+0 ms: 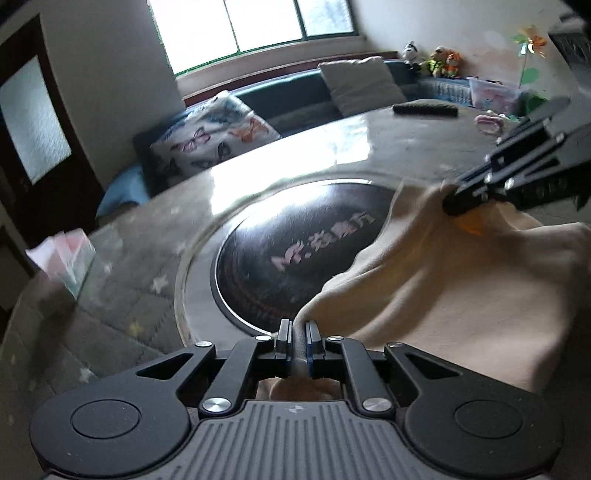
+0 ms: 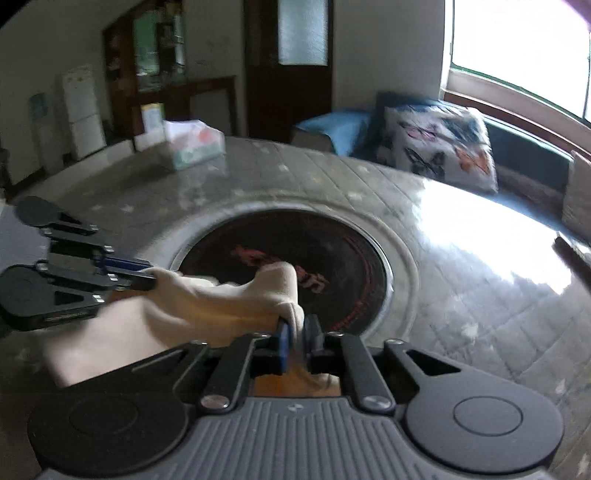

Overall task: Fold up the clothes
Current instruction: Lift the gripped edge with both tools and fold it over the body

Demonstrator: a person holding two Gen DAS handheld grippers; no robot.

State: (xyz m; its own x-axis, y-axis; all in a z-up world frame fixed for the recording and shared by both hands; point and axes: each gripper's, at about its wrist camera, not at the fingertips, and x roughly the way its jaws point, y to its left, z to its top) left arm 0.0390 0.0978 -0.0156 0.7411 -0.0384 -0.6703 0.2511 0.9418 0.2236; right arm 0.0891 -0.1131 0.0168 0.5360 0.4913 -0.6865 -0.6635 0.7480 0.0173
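L gripper (image 1: 298, 334): jaws nearly closed, narrow gap, cream garment (image 1: 461, 280) pinched between the pads at one edge/corner. Cloth bunches through behind the fingers too. In R wrist view the same gripper (image 2: 147, 277) comes in from the left, fingertips clamped on the far end of the cloth.

R gripper (image 2: 297, 332): jaws close together, fold of the garment (image 2: 207, 302) caught between them; blue pad visible on the left finger. Seen from L wrist view, R gripper (image 1: 458, 201) enters from the right edge, tips buried in a raised peak of the fabric. An orange patch shows just below those tips; can't tell what it is.

Garment: cream/beige, soft knit look, stretched betw. the two grippers and lifted at both held points; the rest sags down toward the near side of the table (image 2: 461, 236). It partly overlaps the black round inset (image 1: 295, 254) at the table centre, which carries printed lettering, blurred.

Table: round, glossy, grey quilted cover w/ small stars under a clear top. Tissue box (image 2: 194, 146) near the far edge in R view. Dark flat object (image 1: 424, 109) at the far edge in L view, next to a pink item (image 1: 488, 123).

Background: sofa w/ butterfly cushion (image 1: 214, 138), window (image 1: 255, 26), plush toys (image 1: 432, 59). Frames motion-blurred.
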